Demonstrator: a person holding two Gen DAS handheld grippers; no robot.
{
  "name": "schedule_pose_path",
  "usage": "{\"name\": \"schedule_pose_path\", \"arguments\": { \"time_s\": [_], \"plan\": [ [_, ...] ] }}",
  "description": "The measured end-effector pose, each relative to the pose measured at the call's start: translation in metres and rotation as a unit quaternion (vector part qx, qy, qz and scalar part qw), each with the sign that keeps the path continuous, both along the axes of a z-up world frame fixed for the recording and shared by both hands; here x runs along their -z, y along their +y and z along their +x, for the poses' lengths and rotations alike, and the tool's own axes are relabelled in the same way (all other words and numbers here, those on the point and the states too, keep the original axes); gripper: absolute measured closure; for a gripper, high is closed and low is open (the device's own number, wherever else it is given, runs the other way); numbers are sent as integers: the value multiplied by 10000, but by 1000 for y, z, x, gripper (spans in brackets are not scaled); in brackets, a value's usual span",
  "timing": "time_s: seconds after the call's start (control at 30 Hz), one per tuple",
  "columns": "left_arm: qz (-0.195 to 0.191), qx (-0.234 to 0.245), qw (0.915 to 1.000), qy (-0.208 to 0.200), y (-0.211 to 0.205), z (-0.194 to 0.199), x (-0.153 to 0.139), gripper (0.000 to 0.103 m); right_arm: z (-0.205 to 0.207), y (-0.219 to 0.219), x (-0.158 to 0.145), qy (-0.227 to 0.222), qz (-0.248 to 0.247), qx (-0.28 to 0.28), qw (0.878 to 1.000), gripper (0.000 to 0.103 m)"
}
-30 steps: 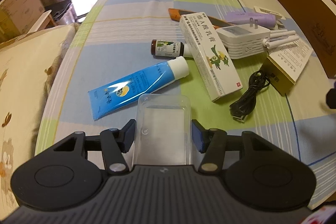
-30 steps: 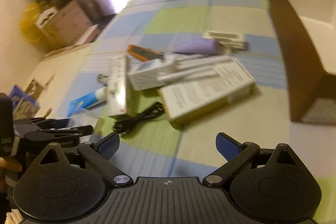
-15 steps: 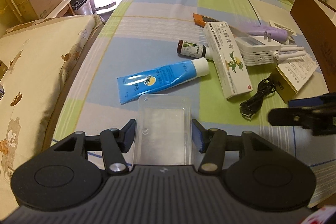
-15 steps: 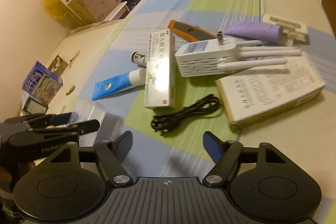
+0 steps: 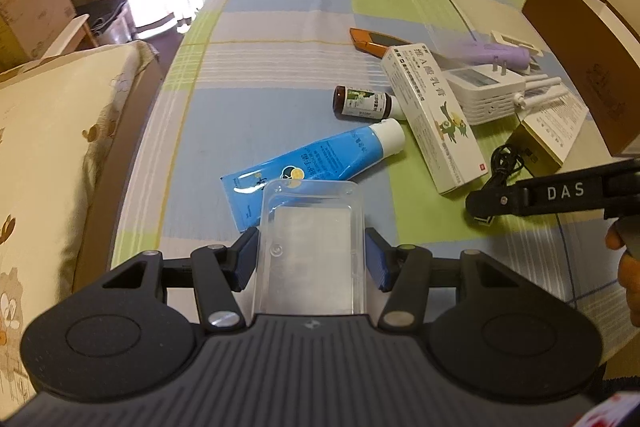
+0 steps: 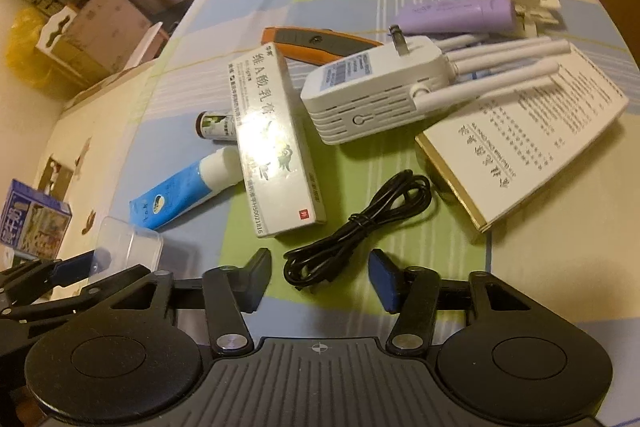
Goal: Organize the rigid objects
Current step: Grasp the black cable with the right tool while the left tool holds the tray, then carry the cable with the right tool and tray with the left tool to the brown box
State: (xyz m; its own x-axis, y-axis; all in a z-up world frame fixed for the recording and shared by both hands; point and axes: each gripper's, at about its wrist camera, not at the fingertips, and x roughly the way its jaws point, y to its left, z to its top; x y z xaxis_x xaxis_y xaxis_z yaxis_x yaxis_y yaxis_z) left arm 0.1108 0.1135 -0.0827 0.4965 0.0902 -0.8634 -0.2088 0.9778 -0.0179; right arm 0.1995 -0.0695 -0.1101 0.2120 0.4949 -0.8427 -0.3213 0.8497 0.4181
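- We see one table (image 5: 280, 75) under a checked blue, green and cream cloth, carrying all loose items.
- One brown cardboard box (image 5: 580, 59) stands open at the table's right edge in the left wrist view.
- One flat gold-edged box (image 6: 528, 143) with printed text lies with its long axis running diagonally up to the right in the right wrist view.
- One white plug-in router (image 6: 372, 99) rests partly on that box, its antennas pointing right and its plug prongs pointing up.
- One white medicine carton (image 6: 272, 147) lies flat, long axis running toward and away from the camera, touching the router's left side.
- One blue tube (image 5: 316, 163) lies diagonally, its white cap pointing up to the right, toward the carton.
- One clear plastic case (image 5: 312, 251) is clamped between the blue pads of the left gripper (image 5: 312, 259), long axis pointing forward along the fingers, above the near table edge.
- One orange utility knife (image 6: 320, 45), one purple tube (image 6: 460, 13) and one brown glass bottle (image 5: 360, 103) lie on their sides.
- One coiled black cable (image 6: 360, 227) lies just ahead of the right gripper (image 6: 320, 279), long axis running diagonally up to the right; its near end sits between the closing jaws, and the pads stand clear of it.
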Motion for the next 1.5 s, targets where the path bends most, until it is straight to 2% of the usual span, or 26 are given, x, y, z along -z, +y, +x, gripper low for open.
{"name": "schedule_pose_path", "arguments": {
  "time_s": [0.03, 0.3, 0.5, 0.57, 0.67, 0.7, 0.83, 0.93, 1.03, 1.1, 1.27, 1.5],
  "plan": [
    [-13, 48, 10000, 1, 1, 0, 0, 52, -1, 1, 1, 16, -27, -11, 10000, 70],
    [-164, 506, 9986, 48, -2, 3, 3, 52, -23, -18, -1, 59, -368, -375, 9986, 71],
    [-248, 833, 9962, 47, -13, 6, 4, 52, -45, -44, -4, -170, -672, -649, 9955, 71],
    [-255, 915, 9955, 39, -17, 8, 4, 52, -48, -52, -6, -120, -618, -533, 9966, 70],
    [-256, 1002, 9946, 27, -21, 11, 4, 52, -47, -62, -9, -34, -480, -107, 9988, 57],
    [-256, 1025, 9944, 26, -23, 12, 3, 52, -46, -65, -9, -13, -412, 29, 9991, 56],
    [-237, 1081, 9939, 10, -27, 15, 2, 52, -38, -67, -7, 126, -188, 465, 9987, 56],
    [-215, 1097, 9937, 18, -30, 17, 2, 52, -34, -58, -3, 163, -351, 562, 9977, 57],
    [-206, 1108, 9936, 3, -33, 17, 0, 52, -35, -51, -4, 18, -493, 513, 9975, 67],
    [-202, 1105, 9937, 3, -35, 17, -1, 52, -33, -48, -2, -53, -645, 461, 9968, 79],
    [-188, 1082, 9939, 7, -40, 17, -3, 52, -34, -49, -1, -138, -778, 318, 9964, 92],
    [-149, 1118, 9936, -24, -50, 17, -9, 52, -41, -59, -8, -199, -606, 92, 9979, 93]
  ]
}}
